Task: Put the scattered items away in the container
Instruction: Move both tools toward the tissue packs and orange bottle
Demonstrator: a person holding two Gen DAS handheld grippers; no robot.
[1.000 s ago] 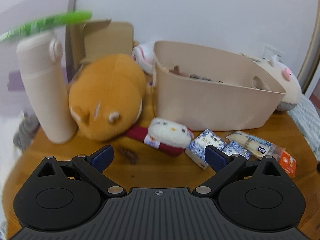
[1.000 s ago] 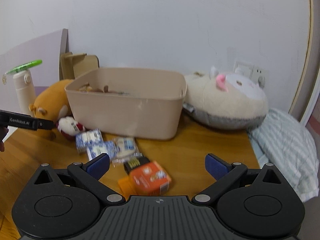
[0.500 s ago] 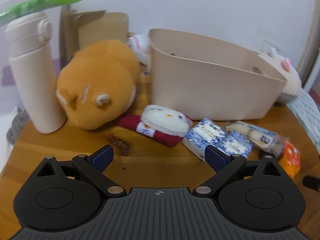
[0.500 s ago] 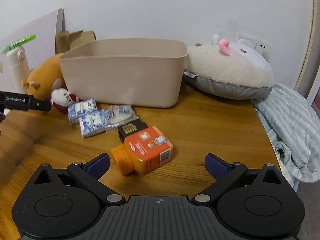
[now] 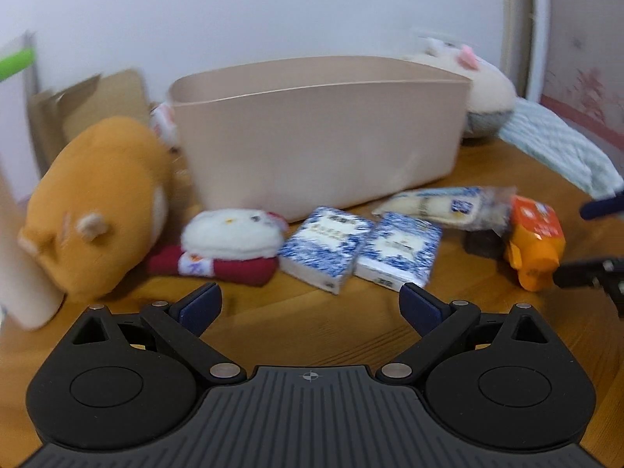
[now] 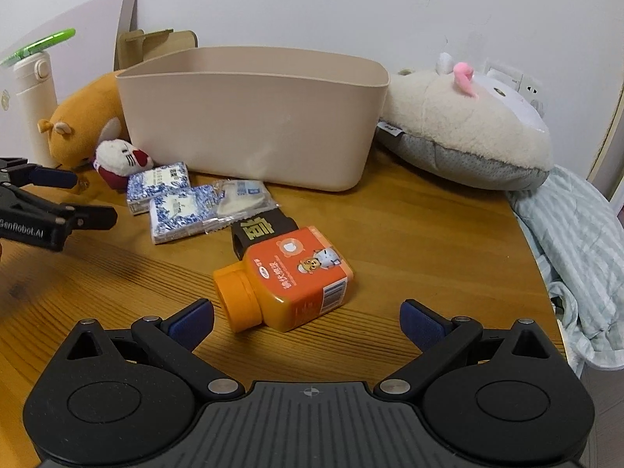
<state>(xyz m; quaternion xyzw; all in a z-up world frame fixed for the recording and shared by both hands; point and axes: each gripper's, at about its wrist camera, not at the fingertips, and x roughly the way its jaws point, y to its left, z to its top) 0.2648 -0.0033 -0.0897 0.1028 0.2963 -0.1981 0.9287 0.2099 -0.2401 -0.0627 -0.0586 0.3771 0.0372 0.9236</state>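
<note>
A beige plastic bin [image 6: 253, 117] stands at the back of the wooden table [image 6: 409, 241]; it also shows in the left wrist view [image 5: 319, 136]. In front of it lie two blue-and-white tissue packs [image 5: 327, 251] [image 5: 399, 253], a clear snack packet [image 5: 436, 206], a dark wrapped bar [image 6: 261, 230], an orange bottle [image 6: 288, 277] on its side and a small white-and-red plush [image 5: 230, 245]. My left gripper [image 5: 310, 306] is open, low, just short of the tissue packs. My right gripper [image 6: 306, 321] is open, with the orange bottle just ahead between its fingers.
An orange plush [image 5: 97, 202] and a cream flask [image 6: 35, 109] with a green lid stand left of the bin. A large cream plush [image 6: 468, 128] lies right of it. A striped cloth [image 6: 577, 249] hangs over the table's right edge. Cardboard [image 6: 156, 45] leans on the wall.
Both grippers have dropped lower and moved forward. The left one swung right, toward the tissue packs. The right one closed in on the orange bottle. Both stayed open.
</note>
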